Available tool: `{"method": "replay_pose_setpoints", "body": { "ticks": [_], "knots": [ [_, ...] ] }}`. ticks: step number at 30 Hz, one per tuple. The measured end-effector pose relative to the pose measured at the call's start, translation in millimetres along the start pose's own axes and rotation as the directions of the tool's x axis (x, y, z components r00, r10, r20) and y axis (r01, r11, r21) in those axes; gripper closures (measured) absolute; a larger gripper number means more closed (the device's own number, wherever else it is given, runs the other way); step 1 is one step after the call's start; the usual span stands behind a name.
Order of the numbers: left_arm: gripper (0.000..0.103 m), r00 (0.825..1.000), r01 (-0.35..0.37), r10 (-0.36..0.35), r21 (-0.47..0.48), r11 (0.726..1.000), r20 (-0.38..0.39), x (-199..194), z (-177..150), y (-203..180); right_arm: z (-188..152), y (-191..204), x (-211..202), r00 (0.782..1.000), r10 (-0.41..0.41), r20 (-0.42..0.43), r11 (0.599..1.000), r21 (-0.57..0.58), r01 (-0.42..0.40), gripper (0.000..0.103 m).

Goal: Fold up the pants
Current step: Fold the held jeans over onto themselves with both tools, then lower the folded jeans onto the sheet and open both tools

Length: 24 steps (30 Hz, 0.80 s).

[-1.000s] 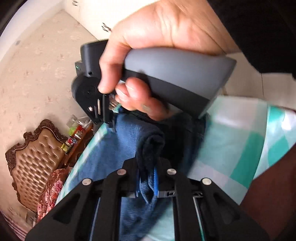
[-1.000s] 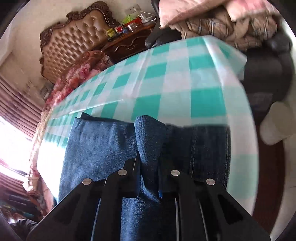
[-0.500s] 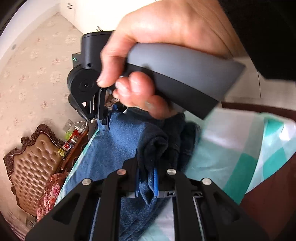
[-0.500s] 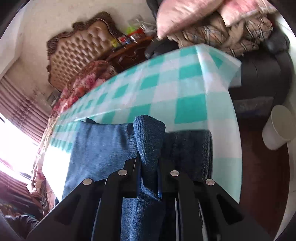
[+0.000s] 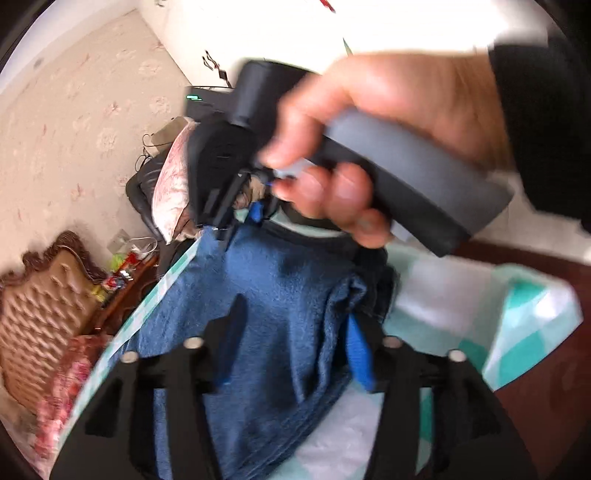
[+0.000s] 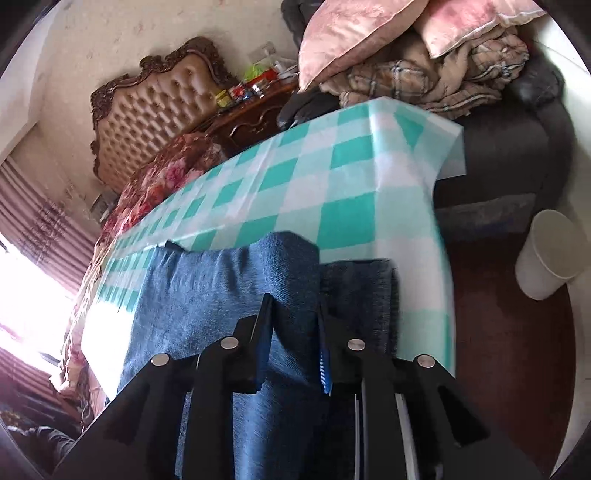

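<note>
Our left gripper (image 5: 288, 347) has its jaws opening, pants (image 5: 280, 295) loose between them, to drop the folded layer on the checked surface (image 6: 332, 184). Our right gripper (image 6: 293, 332), jaws opening too, still has denim bunched between them.

I note a teal-and-white checked tablecloth (image 6: 354, 206) covering the table. Beyond it stand a tufted brown headboard (image 6: 155, 110) and a dark wooden cabinet (image 6: 251, 125) with small clutter on top. Pink pillows (image 6: 351, 33) and a plaid blanket (image 6: 443, 74) are heaped on a dark sofa (image 6: 517, 147). A white bin (image 6: 550, 254) sits on the floor.
</note>
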<state>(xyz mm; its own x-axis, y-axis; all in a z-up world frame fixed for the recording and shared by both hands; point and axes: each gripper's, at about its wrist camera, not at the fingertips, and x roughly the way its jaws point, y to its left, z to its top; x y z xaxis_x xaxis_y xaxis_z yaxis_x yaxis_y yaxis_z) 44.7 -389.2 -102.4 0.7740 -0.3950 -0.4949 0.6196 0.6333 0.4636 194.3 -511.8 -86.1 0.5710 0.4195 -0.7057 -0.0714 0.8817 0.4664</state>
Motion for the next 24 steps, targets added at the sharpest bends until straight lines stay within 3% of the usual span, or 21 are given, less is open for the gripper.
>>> {"method": "replay_pose_setpoints", "body": {
  "ticks": [1, 2, 5, 9, 13, 14, 17, 19, 20, 22, 24],
  "knots": [
    [0.037, 0.999, 0.045, -0.044, -0.040, 0.998, 0.022, -10.4, 0.6, 11.4, 0.3, -0.1, -3.0, 1.000, -0.019, 0.010, 1.000, -0.009, 0.019, 0.084],
    [0.037, 0.995, 0.091, -0.087, -0.097, 0.991, 0.044, -23.7, 0.4, 25.9, 0.6, -1.2, -5.3, 0.998, -0.053, 0.018, 0.999, -0.013, 0.053, 0.084],
    [0.037, 0.993, 0.101, -0.084, -0.242, 0.965, 0.079, -43.3, -4.7, 72.2, -1.9, -4.0, -10.1, 0.997, -0.068, 0.028, 0.998, -0.005, 0.068, 0.085],
    [0.037, 0.994, 0.105, -0.087, -0.347, 0.932, 0.067, -31.8, -16.5, 135.1, -0.7, -5.3, -22.3, 0.994, -0.093, 0.057, 0.995, 0.026, 0.092, 0.084],
    [0.039, 0.979, 0.197, -0.198, -0.470, 0.861, 0.050, 7.9, -11.5, 188.2, -10.5, -2.4, -49.4, 0.985, -0.147, 0.087, 0.988, 0.069, 0.141, 0.074],
    [0.040, 0.969, 0.237, -0.238, -0.483, 0.843, 0.060, 17.7, -4.2, 189.3, -19.3, 4.6, -60.1, 0.983, -0.157, 0.094, 0.986, 0.071, 0.150, 0.069],
    [0.041, 0.920, 0.363, -0.383, -0.538, 0.761, 0.079, 49.5, 17.3, 188.9, -43.8, 20.3, -77.7, 0.973, -0.205, 0.109, 0.977, 0.082, 0.196, 0.036],
    [0.043, 0.919, 0.354, -0.392, -0.547, 0.759, 0.051, 73.2, 29.1, 179.8, -61.6, 30.6, -74.9, 0.961, -0.266, 0.079, 0.963, 0.070, 0.261, 0.036],
    [0.053, 0.909, 0.360, -0.416, -0.552, 0.752, 0.027, 92.5, 37.4, 177.2, -67.0, 33.5, -71.7, 0.953, -0.294, 0.067, 0.955, 0.061, 0.290, 0.036],
    [0.061, 0.877, 0.374, -0.477, -0.555, 0.743, -0.048, 126.4, 45.8, 161.5, -81.9, 36.2, -58.1, 0.930, -0.366, 0.030, 0.930, 0.045, 0.365, 0.047],
    [0.061, 0.864, 0.348, -0.485, -0.539, 0.767, -0.133, 156.2, 46.6, 146.9, -91.9, 32.6, -43.4, 0.908, -0.420, -0.004, 0.907, 0.033, 0.420, 0.055]
  ]
}}
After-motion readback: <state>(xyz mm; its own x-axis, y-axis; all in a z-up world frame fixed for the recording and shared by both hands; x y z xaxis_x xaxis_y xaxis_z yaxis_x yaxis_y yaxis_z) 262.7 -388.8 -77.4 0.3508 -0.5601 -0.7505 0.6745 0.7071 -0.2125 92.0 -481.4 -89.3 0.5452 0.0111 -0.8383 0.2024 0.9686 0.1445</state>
